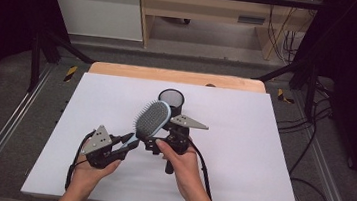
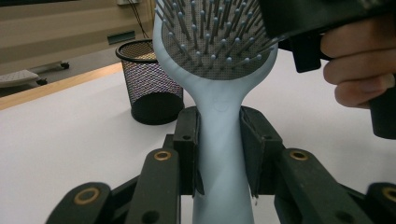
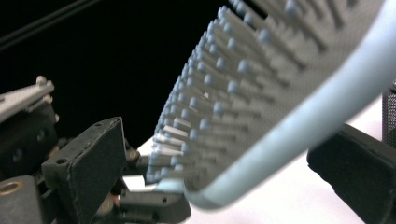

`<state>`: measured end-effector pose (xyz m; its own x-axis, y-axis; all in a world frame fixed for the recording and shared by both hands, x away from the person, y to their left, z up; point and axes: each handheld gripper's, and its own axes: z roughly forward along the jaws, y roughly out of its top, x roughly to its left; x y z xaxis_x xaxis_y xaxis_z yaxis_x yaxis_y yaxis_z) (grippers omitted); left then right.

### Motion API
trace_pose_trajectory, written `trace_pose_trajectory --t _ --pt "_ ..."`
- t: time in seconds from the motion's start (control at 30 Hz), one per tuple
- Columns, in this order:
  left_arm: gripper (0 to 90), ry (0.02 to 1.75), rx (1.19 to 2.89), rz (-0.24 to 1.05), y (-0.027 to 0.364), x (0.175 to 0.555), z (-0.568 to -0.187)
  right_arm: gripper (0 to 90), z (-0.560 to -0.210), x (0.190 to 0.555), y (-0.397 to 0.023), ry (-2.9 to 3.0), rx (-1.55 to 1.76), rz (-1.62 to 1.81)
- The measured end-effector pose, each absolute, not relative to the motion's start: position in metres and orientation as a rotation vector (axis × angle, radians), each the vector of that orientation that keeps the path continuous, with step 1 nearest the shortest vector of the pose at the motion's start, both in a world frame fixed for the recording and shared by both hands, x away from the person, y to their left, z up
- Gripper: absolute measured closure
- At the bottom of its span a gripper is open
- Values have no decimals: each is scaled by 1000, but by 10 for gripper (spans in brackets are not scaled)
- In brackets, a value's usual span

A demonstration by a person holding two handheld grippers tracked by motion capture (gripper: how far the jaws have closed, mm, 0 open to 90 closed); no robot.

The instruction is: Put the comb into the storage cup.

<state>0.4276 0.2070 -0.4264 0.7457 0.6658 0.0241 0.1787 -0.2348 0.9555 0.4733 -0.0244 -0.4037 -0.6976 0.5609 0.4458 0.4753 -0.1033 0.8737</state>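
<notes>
Above the counter (image 1: pixel 237 187), near its middle, light-blue hairbrush (image 1: pixel 153 118) is held off the surface, bristles up. Left tongs (image 1: pixel 129 142) clamped on its handle. Right tongs (image 1: pixel 154 141) apart, straddling the brush head, pads not touching. Black mesh cup (image 1: pixel 171 99) stands just behind.

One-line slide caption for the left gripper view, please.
Left tongs clamp the pale blue hairbrush by its handle, bristles facing the camera, black mesh cup standing behind on the white table.

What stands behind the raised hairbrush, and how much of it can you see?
A black mesh cup stands on the white table behind the hairbrush. The brush head covers its right side; its inside is hidden.
</notes>
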Motion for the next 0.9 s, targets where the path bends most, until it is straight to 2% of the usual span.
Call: trace_pose_trajectory --t 0.2,0.5,0.63,0.9 --pt "692 628 1817 550 200 425 -430 115 -399 478 -25 2015 1230 2003" --pt "693 644 1805 551 206 426 -433 369 -401 480 -28 1967 1272 2065" --pt "692 648 1802 550 206 428 -433 423 -401 480 -28 1942 1286 2114" --pt "693 668 1790 525 202 430 -437 477 -398 478 -30 1938 1281 2122"
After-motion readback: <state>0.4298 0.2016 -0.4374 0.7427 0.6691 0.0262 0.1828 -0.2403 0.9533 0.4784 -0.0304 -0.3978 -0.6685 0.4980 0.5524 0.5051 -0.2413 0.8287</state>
